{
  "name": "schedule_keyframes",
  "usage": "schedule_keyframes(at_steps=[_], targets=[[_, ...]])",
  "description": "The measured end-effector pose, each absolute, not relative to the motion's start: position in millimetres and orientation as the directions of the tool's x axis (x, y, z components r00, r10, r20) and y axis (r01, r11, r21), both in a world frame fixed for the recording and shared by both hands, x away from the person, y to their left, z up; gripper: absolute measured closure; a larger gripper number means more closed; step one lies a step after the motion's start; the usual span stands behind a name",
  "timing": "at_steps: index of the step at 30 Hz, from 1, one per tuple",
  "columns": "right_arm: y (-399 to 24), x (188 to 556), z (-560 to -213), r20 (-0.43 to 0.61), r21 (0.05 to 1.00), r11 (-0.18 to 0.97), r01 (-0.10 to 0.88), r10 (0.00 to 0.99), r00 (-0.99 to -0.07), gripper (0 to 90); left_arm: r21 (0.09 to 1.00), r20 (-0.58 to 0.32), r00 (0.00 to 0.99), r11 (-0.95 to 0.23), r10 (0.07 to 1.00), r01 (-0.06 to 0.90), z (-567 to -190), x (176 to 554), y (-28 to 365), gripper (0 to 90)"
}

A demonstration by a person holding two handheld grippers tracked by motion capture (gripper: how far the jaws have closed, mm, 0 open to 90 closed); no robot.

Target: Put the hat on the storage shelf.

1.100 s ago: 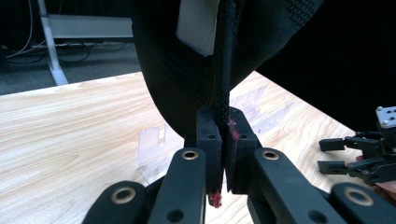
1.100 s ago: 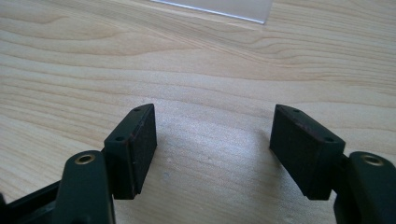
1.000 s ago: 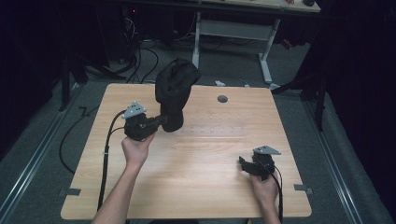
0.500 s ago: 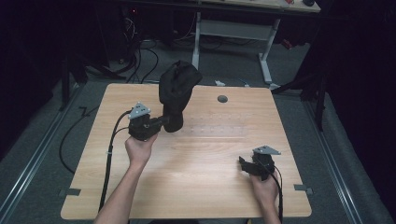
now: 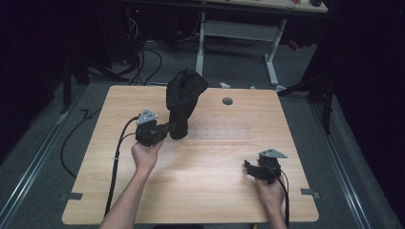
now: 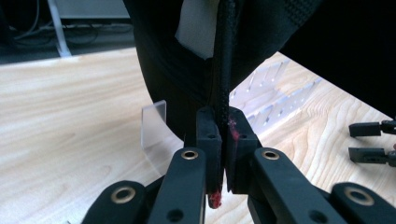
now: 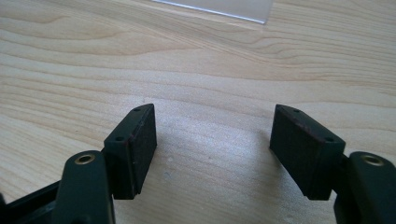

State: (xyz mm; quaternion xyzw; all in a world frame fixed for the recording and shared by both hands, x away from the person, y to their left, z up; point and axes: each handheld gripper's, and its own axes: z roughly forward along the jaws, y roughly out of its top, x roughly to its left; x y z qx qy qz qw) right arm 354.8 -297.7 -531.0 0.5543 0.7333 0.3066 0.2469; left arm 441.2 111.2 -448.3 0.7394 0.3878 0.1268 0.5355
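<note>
A black fabric item [image 5: 185,95] stands bunched and upright at the table's back middle. My left gripper [image 5: 172,129] is shut on its lower seam edge, and in the left gripper view the pads [image 6: 209,135] pinch that thick black seam [image 6: 224,70], with a white label just above. My right gripper [image 5: 249,167] rests near the front right of the table. Its jaws stand wide open over bare wood [image 7: 212,140]. A clear plastic slotted rack [image 6: 275,88] lies on the table just behind the fabric.
The wooden table [image 5: 191,191] has a round grommet hole [image 5: 227,101] near its back edge. The left gripper's cable [image 5: 117,152] trails off the left front. A white-legged desk [image 5: 239,28] and floor cables [image 5: 143,57] lie beyond the table. My right gripper shows at the right edge of the left gripper view [image 6: 373,140].
My left gripper has sunk a little toward the table with the black fabric still in it. The right gripper has stayed where it was.
</note>
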Motion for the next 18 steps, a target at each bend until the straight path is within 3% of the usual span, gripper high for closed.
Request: schedule_keyframes(at_steps=[18], targets=[[-297.6,354.8,-530.9,-0.021,0.723,0.197,0.663,0.965,-0.263,31.7,0.865,-0.258,0.653,-0.131,0.712,0.484,-457.0,433.4,116.3,84.9]])
